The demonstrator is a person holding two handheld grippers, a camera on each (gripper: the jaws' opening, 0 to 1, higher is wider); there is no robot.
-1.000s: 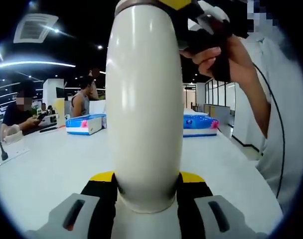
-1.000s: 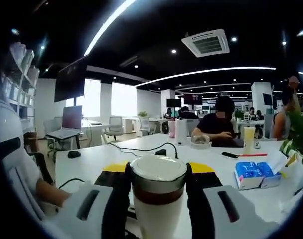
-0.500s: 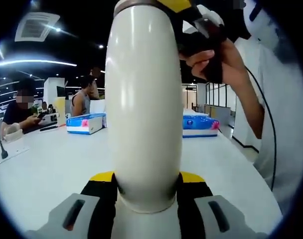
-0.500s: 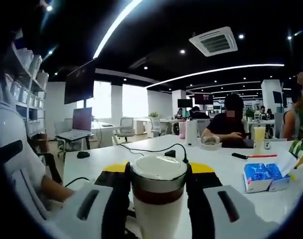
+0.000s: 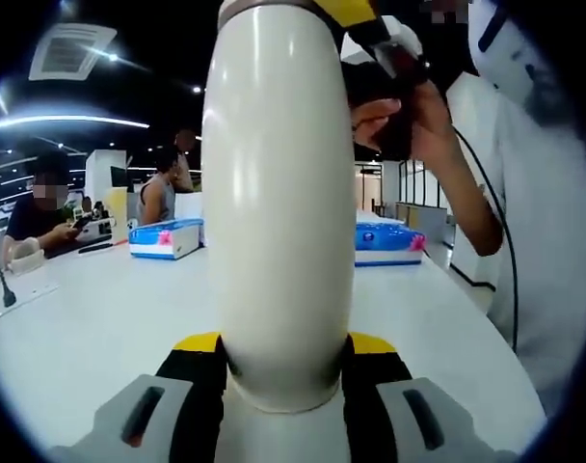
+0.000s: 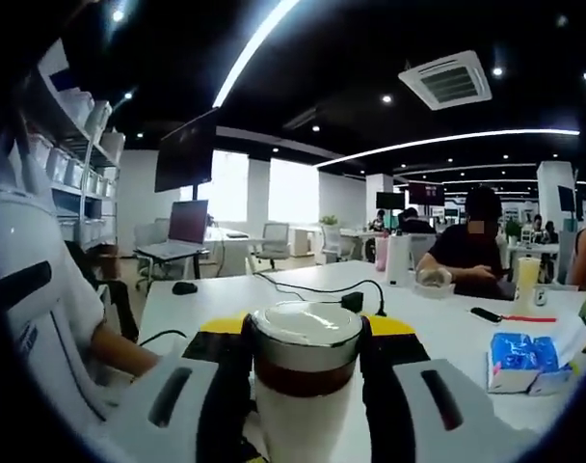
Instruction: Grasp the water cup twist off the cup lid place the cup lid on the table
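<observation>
Both grippers clench: left gripper (image 5: 283, 359) grasps the cream water cup (image 5: 279, 203), right gripper (image 6: 305, 340) clamps its cup lid (image 6: 306, 333).

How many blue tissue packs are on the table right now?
2. In the left gripper view, one tissue pack lies left of the water cup, the other tissue pack right of it. More may be hidden behind the cup.

You have one water cup (image 5: 279, 203) with one cup lid (image 6: 306, 323), two tissue packs (image 5: 166, 238) (image 5: 387, 240), one laptop (image 6: 182, 230), and two grippers (image 5: 281, 362) (image 6: 306, 362).
</observation>
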